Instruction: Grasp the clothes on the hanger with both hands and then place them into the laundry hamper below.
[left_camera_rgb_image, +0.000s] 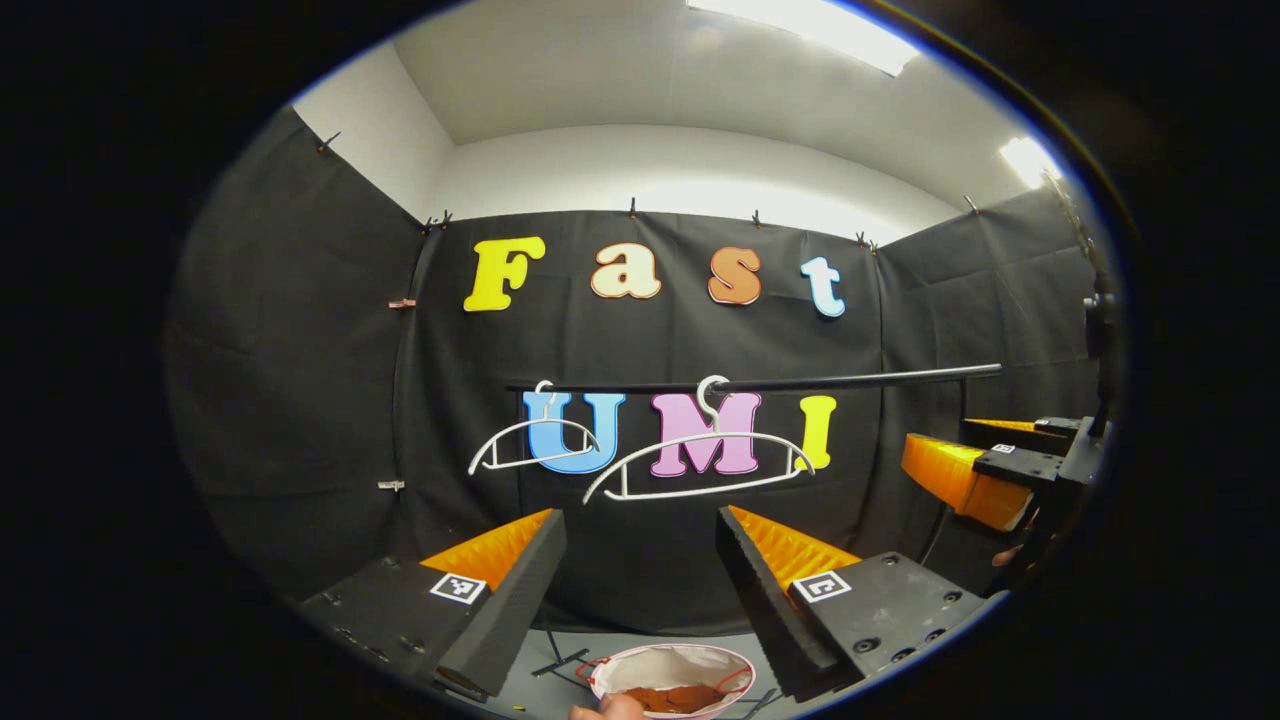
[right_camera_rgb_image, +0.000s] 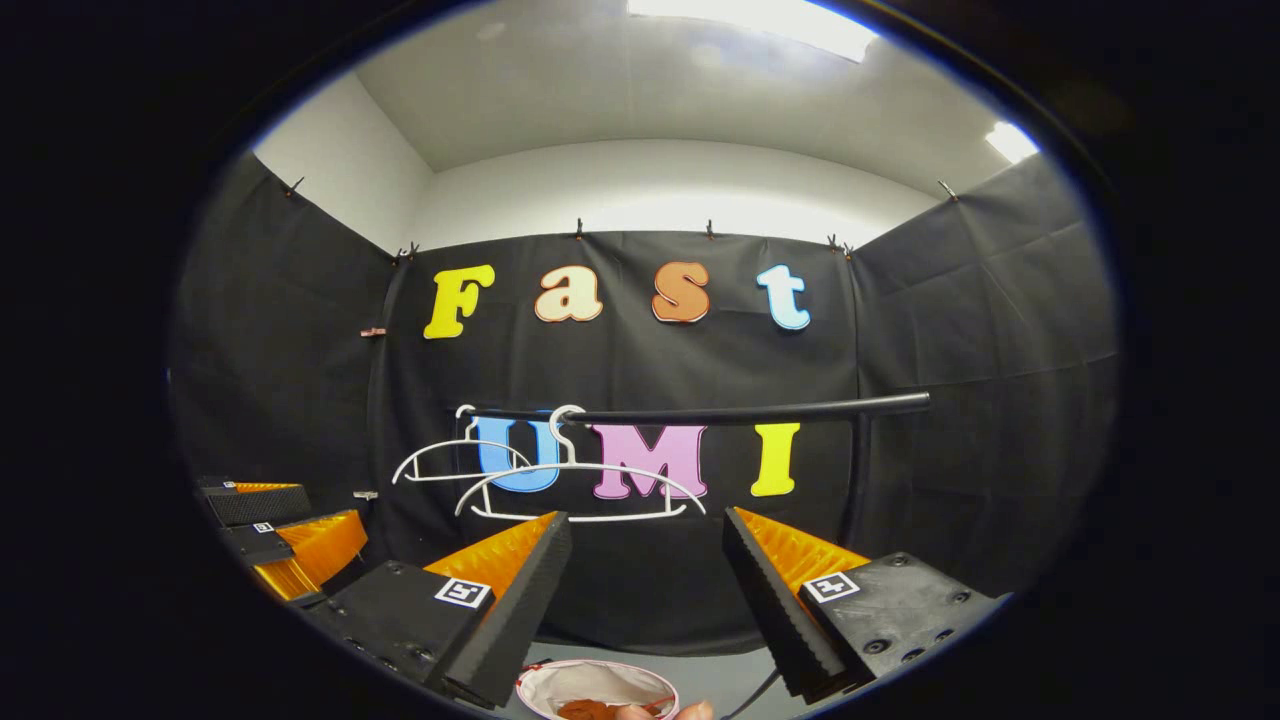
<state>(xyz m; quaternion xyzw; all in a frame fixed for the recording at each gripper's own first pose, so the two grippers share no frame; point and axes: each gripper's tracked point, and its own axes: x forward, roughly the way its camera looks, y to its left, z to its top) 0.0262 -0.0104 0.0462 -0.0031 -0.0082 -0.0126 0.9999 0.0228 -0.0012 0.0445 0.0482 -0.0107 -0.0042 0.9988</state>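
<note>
My left gripper (left_camera_rgb_image: 640, 590) hangs with its fingers spread wide, nothing between them; my right gripper (right_camera_rgb_image: 645, 595) is the same. Each finger carries a small square black-and-white marker (left_camera_rgb_image: 458, 587), not readable writing. Below sits the white laundry hamper (left_camera_rgb_image: 700, 660), rust-coloured clothes (left_camera_rgb_image: 675, 698) lying inside. Farther back, two bare white hangers (left_camera_rgb_image: 700, 465) hang on the black rail (left_camera_rgb_image: 800, 381).

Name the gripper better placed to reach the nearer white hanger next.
Left, probably. In the left gripper view the nearer hanger sits centred over the open left gripper; in the right gripper view it hangs left of the open right gripper. It looks bare.
</note>
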